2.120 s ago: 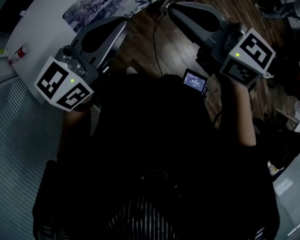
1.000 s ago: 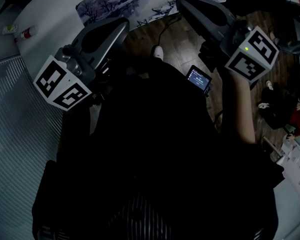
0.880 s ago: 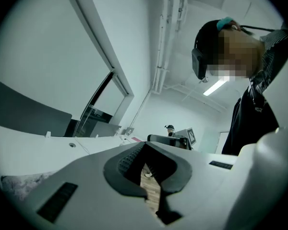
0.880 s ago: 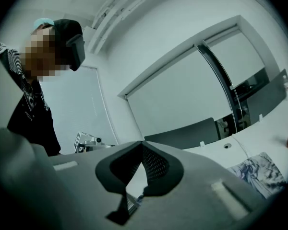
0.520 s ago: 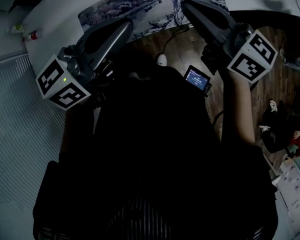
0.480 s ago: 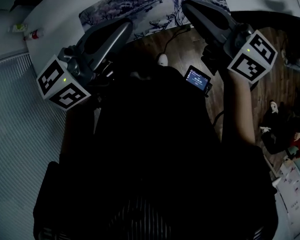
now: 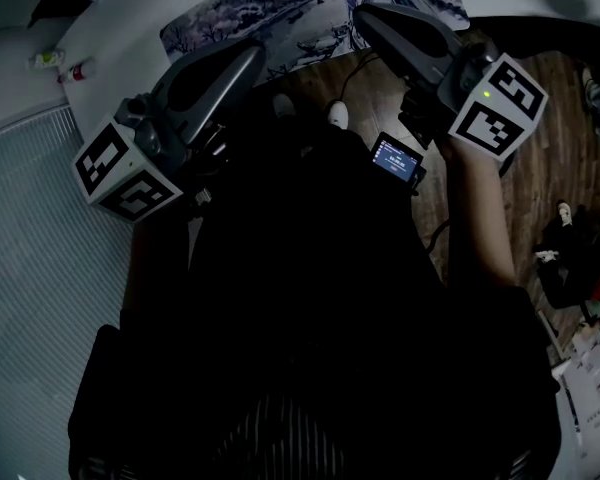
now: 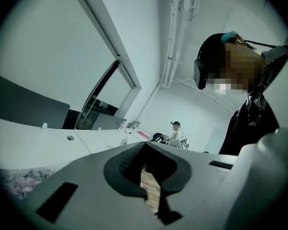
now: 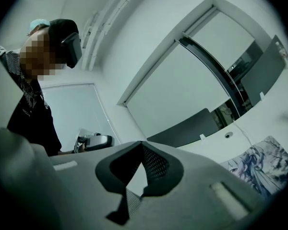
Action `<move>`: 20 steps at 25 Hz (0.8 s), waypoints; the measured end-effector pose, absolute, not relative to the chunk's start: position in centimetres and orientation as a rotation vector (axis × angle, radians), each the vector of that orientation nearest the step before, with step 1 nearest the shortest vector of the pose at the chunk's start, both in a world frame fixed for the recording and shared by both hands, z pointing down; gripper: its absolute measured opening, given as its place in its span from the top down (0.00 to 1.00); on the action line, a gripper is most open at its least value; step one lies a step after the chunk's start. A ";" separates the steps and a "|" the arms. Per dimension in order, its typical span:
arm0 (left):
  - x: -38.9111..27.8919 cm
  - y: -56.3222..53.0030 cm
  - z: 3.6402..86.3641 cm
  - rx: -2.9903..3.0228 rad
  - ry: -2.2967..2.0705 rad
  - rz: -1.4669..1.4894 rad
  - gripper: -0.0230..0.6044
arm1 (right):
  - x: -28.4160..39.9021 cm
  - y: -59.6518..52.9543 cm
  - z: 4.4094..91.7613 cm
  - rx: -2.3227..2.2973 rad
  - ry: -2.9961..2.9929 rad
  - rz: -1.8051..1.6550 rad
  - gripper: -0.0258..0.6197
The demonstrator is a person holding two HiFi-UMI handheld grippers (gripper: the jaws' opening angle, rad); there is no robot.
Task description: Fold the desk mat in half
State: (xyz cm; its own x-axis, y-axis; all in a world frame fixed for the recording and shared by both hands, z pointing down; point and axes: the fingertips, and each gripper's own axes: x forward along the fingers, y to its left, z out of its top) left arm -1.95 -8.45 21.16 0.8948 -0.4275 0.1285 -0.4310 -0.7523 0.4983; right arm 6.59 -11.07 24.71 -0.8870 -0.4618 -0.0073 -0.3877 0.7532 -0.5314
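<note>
Desk mat [image 7: 310, 3], printed with a pale anime-style illustration, lies flat and unfolded on the white table [image 7: 120, 28] along the top of the head view. One end of it also shows at the lower right of the right gripper view. Compared with two seconds ago, the table and mat sit further into the frame and much more of the print shows. That suggests the person has been closing in on the table's near side, carrying both grippers along.

The left gripper [image 7: 254, 56] reaches up from the centre left. The right gripper [image 7: 365, 16] reaches up from the upper right. In the head view both tips now line up with the mat's near edge, but whether either touches it cannot be told. In each gripper's own view the jaws are together with nothing between them.

As I judge it, the fold has not begun and this is only the approach. The jaws will have to part before they can pinch the near edge or its corners. Small bottles [image 7: 60, 65] at the far upper left stand well apart from the mat
</note>
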 end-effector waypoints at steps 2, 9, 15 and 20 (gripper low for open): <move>-1.7 -8.7 21.2 2.529 -0.594 -0.001 0.95 | 6.7 -11.1 25.0 -0.709 2.812 -0.813 0.96; -1.6 -10.6 21.6 2.542 -0.468 -0.060 0.95 | 7.5 -12.6 24.1 -0.856 2.827 -0.748 0.95; -1.4 -15.8 19.8 2.596 -0.365 -0.105 0.95 | 10.1 -16.7 23.0 -1.095 2.778 -0.732 0.96; -3.6 -19.1 20.6 2.560 -0.352 -0.123 0.95 | 11.8 -20.2 22.7 -1.249 2.783 -0.745 0.95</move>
State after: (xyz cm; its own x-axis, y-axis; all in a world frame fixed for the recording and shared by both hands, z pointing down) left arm -3.65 -19.12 20.61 0.9616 -0.2739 -0.0151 -0.2239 -0.8157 0.5334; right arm 11.76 -20.19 22.70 -0.6837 -0.7052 0.1877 -0.7046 0.5710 -0.4212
